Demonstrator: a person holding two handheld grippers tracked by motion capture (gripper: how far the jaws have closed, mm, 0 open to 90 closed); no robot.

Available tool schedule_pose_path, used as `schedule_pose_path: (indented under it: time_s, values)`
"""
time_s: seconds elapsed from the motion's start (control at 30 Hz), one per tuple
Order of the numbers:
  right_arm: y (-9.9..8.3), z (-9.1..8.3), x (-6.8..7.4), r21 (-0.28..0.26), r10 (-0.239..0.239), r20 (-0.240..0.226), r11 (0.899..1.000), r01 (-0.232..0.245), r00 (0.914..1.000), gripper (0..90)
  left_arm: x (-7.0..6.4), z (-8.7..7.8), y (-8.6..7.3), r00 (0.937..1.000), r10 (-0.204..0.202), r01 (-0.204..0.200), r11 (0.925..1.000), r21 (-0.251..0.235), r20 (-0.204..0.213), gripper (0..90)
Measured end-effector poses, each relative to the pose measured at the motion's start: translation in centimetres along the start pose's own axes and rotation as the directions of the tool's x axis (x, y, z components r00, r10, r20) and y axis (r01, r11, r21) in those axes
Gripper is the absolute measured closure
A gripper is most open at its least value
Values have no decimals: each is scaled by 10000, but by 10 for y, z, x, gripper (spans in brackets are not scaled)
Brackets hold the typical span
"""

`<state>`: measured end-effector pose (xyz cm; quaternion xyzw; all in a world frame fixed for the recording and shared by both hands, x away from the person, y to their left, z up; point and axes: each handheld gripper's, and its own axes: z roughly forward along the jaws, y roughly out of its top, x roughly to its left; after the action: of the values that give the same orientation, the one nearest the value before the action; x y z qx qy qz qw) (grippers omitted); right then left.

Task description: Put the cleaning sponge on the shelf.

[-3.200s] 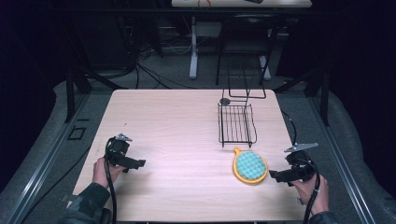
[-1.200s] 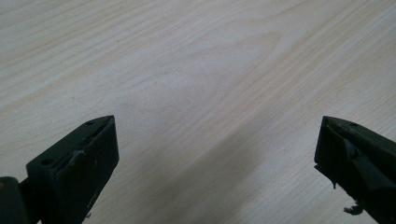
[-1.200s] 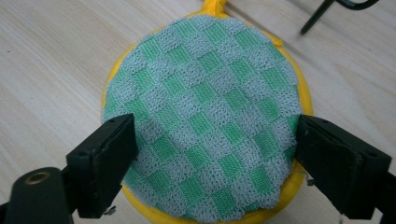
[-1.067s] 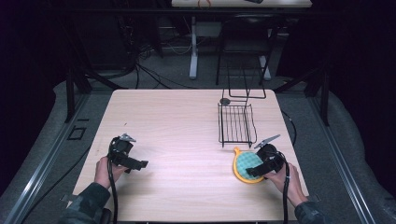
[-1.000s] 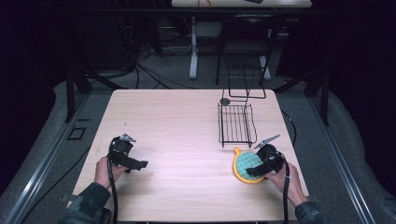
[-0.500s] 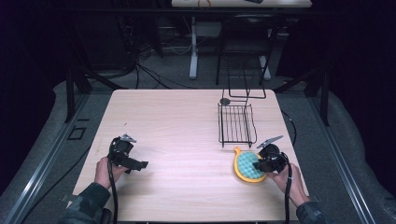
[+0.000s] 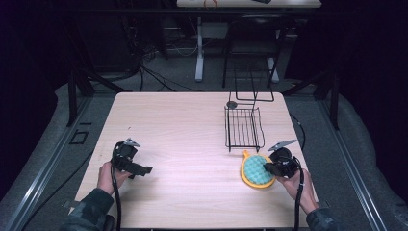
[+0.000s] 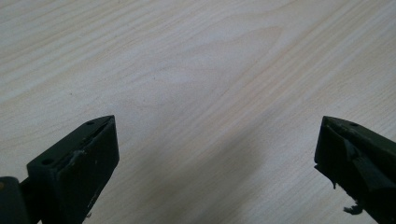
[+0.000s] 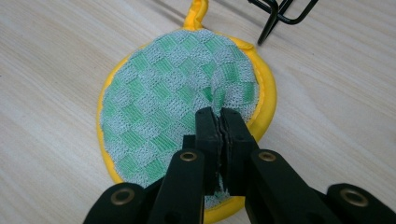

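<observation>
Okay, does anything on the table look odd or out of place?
Only slightly: the right gripper has pinched the green checked fabric of the round yellow-rimmed pot holder into a small pucker. The black wire rack stands upright.

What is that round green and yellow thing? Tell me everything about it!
It looks like a round cloth pot holder: a woven green-and-white checked face with a padded yellow border and a small yellow loop at one end. It lies flat on the wooden table, its loop pointing toward the black wire rack. The right gripper is shut on a pinch of its checked fabric, puckering it.
</observation>
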<state>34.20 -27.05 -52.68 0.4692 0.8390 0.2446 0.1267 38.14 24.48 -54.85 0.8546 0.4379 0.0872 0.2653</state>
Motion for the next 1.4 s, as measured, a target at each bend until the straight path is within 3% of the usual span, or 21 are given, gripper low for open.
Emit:
schedule_pose_path:
  time_s: [0.2,0.87,1.4]
  values:
    - [0,-7,1,-341,44,-154,9994,-49,9999,876,0,0,0,10000,-13,13,10000,-17,-14,0]
    - [1,-22,10,-580,-239,-314,9981,220,9992,875,0,0,-1,10000,-19,19,10000,-2,-40,0]
    - [5,-41,13,-1093,-416,-139,9932,399,9990,875,0,0,0,10000,40,-40,10000,55,-50,0]
